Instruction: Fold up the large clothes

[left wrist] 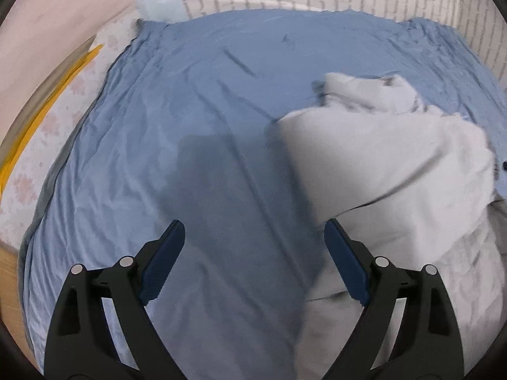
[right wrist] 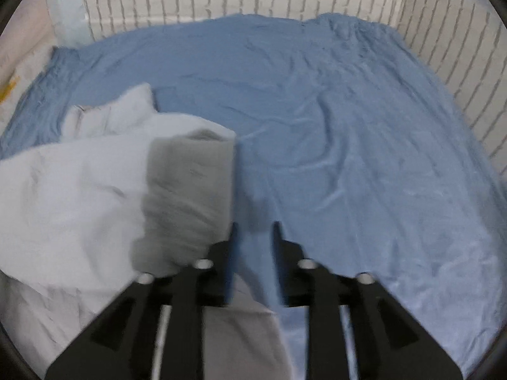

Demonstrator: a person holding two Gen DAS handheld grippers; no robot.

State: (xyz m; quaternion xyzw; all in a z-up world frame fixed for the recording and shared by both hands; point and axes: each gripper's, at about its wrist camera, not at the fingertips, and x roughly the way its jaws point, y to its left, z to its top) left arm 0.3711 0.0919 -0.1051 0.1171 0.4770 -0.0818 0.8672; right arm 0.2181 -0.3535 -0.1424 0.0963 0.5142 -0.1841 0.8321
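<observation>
One pale grey garment (left wrist: 396, 164) lay bunched on the blue sheet (left wrist: 190, 110), between both grippers. Left gripper (left wrist: 254, 231) stood wide, empty, garment to its right. Right gripper (right wrist: 253, 234) stood half-open, empty, garment just left.

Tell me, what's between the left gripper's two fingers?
Only bare blue sheet, seen in the left wrist view. The left gripper stands wide open, with the white garment beside its right finger.

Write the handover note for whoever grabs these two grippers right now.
Left gripper: open wide, empty, above the blue sheet.
Right gripper: jaws part open, nothing between them, just right of the garment.
Pale grey garment: a bunched heap on the sheet, between the two grippers, one flap turned over on top.
Done: no tidy fold visible.
Left: spread it flat, then fold.
</observation>
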